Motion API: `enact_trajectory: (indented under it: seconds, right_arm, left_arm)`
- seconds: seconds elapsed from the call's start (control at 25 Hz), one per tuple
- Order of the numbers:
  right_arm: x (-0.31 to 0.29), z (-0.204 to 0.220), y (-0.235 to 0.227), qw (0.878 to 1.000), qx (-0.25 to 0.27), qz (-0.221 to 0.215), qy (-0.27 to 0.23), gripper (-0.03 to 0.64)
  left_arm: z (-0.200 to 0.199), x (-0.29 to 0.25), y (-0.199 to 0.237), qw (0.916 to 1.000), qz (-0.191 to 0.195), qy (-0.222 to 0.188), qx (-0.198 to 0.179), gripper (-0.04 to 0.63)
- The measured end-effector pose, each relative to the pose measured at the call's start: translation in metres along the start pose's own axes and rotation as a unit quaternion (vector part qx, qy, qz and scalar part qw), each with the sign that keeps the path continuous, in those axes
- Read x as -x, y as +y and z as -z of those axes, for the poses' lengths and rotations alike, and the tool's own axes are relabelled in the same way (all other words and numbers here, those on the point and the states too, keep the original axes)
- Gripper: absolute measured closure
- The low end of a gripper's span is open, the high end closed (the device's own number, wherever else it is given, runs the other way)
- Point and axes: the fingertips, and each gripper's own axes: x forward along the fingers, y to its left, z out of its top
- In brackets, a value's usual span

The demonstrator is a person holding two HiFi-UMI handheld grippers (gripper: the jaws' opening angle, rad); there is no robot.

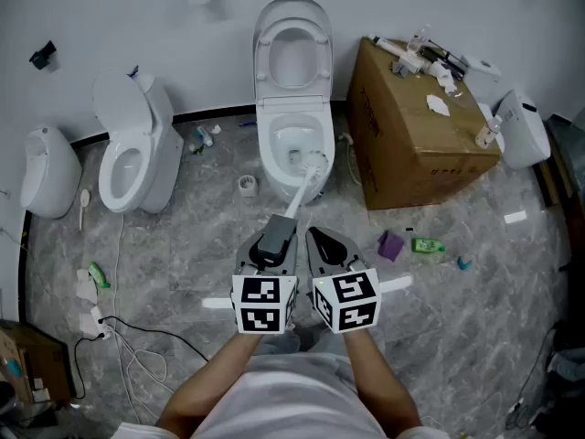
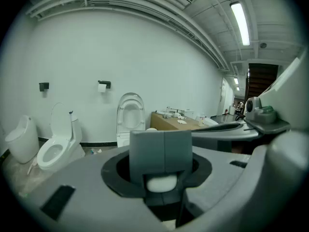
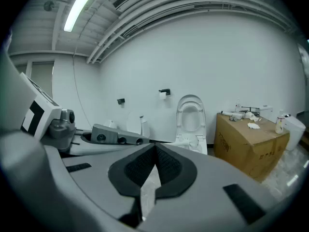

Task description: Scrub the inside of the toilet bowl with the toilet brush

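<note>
Bright, cool, even light comes from ceiling strip lights (image 2: 240, 21), which glare white in both gripper views. Shadows on the floor (image 1: 183, 236) are soft and faint. The gripper views bulge, with dark vignetted corners; the left gripper (image 2: 163, 151) and right gripper (image 3: 155, 153) look soft up close, the far wall (image 2: 120, 57) sharp.
</note>
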Motion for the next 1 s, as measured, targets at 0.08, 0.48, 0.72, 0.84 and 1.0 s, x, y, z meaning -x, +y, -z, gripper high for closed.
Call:
enact_trajectory:
  seconds: [0.08,0.48,0.72,0.84,1.0]
  right_arm:
    - [-0.002,0.002,0.001,1.0,-0.003,0.002,-0.001,0.618]
    - [-0.013,0.004,0.012,1.0,-0.012,0.007,-0.002,0.618]
    - [-0.021,0.007,0.004,1.0,-0.017,0.012,0.001,0.618]
    - [-0.032,0.003,0.0,1.0,-0.016,0.01,0.002,0.618]
    - [-0.048,-0.005,-0.014,1.0,-0.017,0.01,0.004,0.618]
  left_arm:
    - [0.0,0.0,0.003,1.0,0.0,-0.001,0.0,0.442]
    - [0.009,-0.004,0.023,0.9999,0.002,0.006,0.009,0.442]
    - [0.009,-0.016,0.027,0.9999,0.005,0.008,0.01,0.442]
    - [0.005,-0.027,0.032,0.9999,0.005,0.009,0.01,0.442]
    - [-0.001,-0.048,0.038,0.9998,0.004,0.014,0.011,0.442]
